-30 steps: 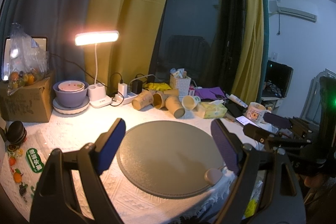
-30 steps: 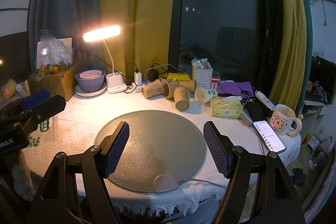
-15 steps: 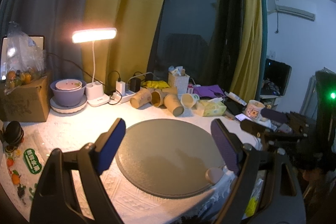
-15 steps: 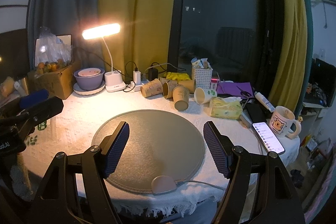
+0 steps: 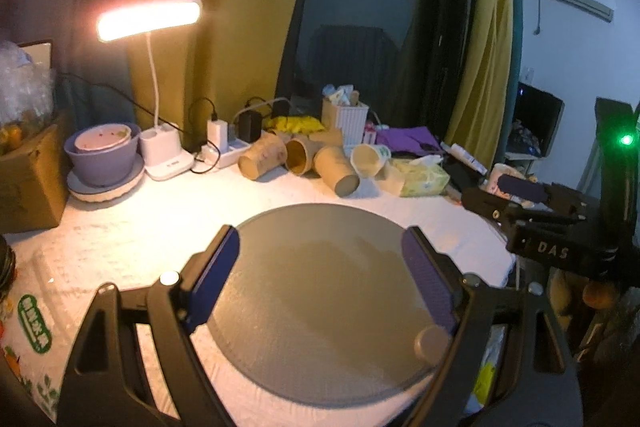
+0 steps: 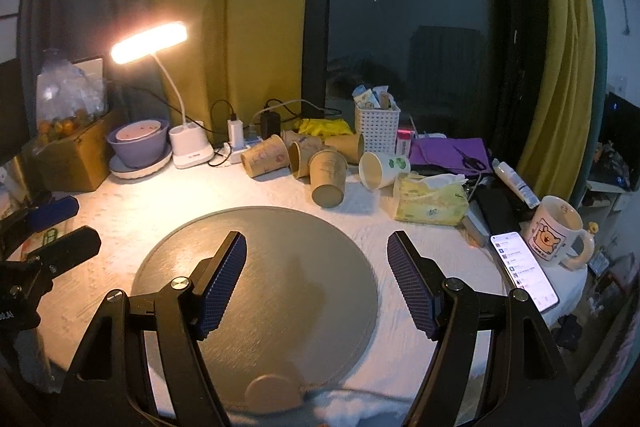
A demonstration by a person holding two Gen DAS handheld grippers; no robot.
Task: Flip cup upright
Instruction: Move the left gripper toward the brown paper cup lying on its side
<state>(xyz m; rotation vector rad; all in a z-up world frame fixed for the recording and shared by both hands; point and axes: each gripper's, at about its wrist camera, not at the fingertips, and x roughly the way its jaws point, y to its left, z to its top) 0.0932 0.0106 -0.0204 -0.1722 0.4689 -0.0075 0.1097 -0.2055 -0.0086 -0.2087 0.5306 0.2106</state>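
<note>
While both grippers, left gripper (image 5: pixel 320 267) and right gripper (image 6: pixel 316 267), hang wide open and hold nothing, the paper cups (image 6: pixel 329 177) lie tipped over near the desk's (image 6: pixel 160 195) back edge, well apart from the fingers (image 6: pixel 222 283).

A home room at night: curtains (image 6: pixel 256 7), desk lamp (image 6: pixel 150 41), cluttered table (image 6: pixel 168 203), cartoon mug (image 6: pixel 554 231).
</note>
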